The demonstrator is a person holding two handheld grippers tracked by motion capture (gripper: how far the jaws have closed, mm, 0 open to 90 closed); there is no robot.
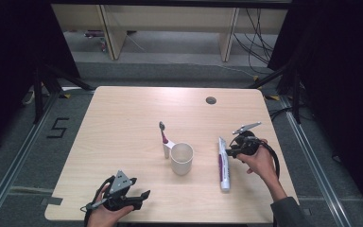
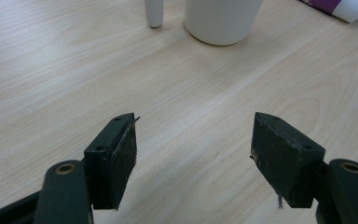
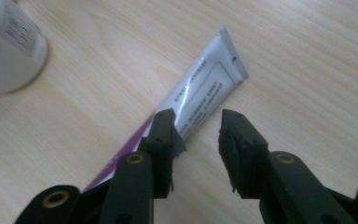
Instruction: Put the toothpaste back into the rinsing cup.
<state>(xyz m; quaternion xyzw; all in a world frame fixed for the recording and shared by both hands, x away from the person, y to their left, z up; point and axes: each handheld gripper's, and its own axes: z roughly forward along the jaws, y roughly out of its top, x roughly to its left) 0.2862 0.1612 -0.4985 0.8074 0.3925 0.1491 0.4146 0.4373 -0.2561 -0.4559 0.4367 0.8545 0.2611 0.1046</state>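
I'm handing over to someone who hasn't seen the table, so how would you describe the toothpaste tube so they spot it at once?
Start at the pale wooden table and find the white cup near its middle. Just to the cup's right, by the right hand-held gripper, lies the toothpaste tube. It is the one long flat white item with a purple stripe, lying down, whereas the cup and the toothbrush stand upright.

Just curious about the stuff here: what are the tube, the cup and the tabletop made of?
Tube: probably soft plastic, glossy, flat crimped end.
Cup: matte white, plastic or ceramic; can't tell.
Tabletop: light wood-grain surface, likely laminate.
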